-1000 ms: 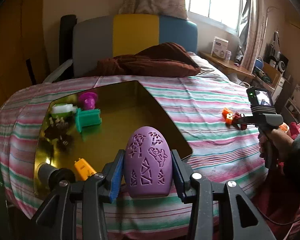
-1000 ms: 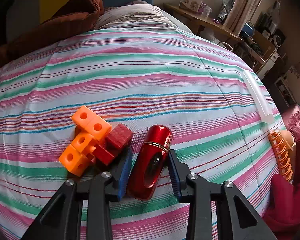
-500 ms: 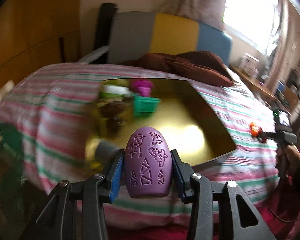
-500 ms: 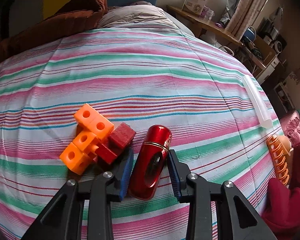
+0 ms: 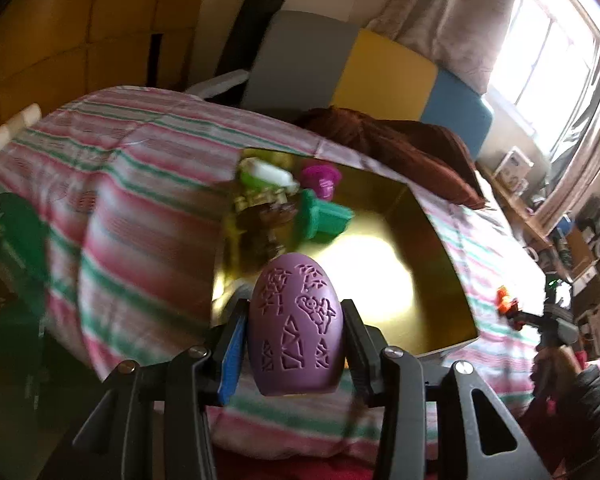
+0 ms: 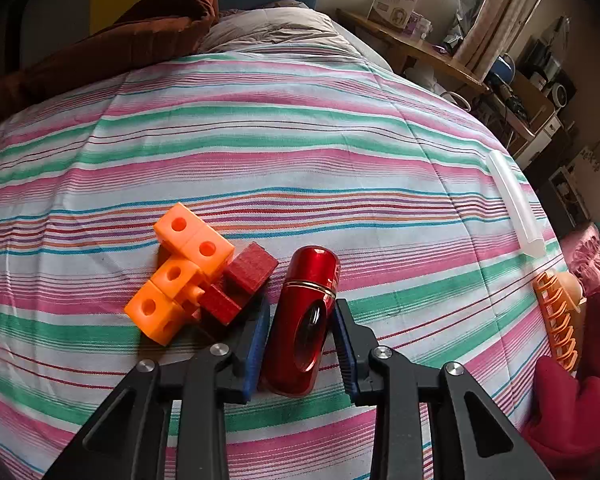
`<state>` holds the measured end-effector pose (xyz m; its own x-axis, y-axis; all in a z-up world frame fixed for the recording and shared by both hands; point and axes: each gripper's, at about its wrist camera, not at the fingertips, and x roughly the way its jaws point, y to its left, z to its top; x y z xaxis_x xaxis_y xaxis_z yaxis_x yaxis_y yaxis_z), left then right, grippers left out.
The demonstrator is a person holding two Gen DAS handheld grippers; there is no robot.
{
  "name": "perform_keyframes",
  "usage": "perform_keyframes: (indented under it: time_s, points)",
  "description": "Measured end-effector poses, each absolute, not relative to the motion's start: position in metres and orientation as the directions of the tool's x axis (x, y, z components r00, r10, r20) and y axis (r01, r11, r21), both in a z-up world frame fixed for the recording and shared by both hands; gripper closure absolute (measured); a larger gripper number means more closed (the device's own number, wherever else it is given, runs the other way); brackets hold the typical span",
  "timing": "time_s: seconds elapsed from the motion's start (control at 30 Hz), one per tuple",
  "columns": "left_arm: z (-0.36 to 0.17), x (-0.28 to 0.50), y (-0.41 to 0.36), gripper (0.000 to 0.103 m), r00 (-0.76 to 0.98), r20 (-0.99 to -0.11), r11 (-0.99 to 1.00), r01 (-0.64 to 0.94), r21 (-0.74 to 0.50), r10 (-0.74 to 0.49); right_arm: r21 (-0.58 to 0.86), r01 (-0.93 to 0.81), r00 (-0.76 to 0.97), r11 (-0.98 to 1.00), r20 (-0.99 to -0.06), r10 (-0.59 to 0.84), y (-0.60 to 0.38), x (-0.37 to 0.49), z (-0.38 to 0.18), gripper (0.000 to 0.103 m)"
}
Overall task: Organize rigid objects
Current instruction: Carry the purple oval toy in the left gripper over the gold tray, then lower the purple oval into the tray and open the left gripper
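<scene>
Left gripper [image 5: 295, 334] pinching purple embossed plastic egg [image 5: 295, 326]; carry toward gold tray [image 5: 436, 240], twelve o'clock, release low. Right gripper [image 6: 300, 338] bracketing red metal cylinder [image 6: 306, 316], grip uncertain.

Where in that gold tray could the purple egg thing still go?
The gold tray is bare across its shiny middle and right side, up to its near rim. Its far left corner is crowded: green block, magenta cup, white-green piece.

Purple patterned egg [image 5: 295, 326] — red cylinder [image 6: 305, 316]
</scene>
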<state>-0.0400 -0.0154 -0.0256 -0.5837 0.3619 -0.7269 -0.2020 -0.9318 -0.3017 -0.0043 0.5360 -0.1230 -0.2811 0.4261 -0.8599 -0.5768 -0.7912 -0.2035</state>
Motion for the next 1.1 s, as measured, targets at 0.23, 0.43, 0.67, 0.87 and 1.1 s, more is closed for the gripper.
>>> perform_keyframes:
  time_s: [0.23, 0.43, 0.67, 0.87, 1.1]
  points:
    - [-0.023, -0.052, 0.018, 0.059, -0.566, -0.726, -0.92, -0.264, -0.29, 0.391, -0.128, -0.601, -0.302, -0.789, -0.877, 0.372, 0.545, 0.0, -0.121, 0.07]
    - [-0.025, -0.067, 0.022, 0.059, -0.548, -0.734, -0.916, -0.255, -0.31, 0.401, -0.123, -0.6, -0.301, -0.79, -0.881, 0.365, 0.545, 0.001, -0.122, 0.07]
    - [-0.032, -0.09, 0.008, 0.059, -0.502, -0.745, -0.897, -0.202, -0.392, 0.439, -0.144, -0.599, -0.282, -0.788, -0.883, 0.376, 0.544, -0.002, -0.122, 0.07]
    - [-0.043, -0.115, 0.017, 0.059, -0.45, -0.763, -0.884, -0.187, -0.428, 0.465, -0.154, -0.594, -0.28, -0.79, -0.881, 0.382, 0.544, -0.003, -0.123, 0.07]
    - [-0.076, -0.143, 0.03, 0.059, -0.377, -0.822, -0.903, -0.132, -0.408, 0.427, -0.158, -0.592, -0.278, -0.79, -0.88, 0.384, 0.543, -0.004, -0.122, 0.07]
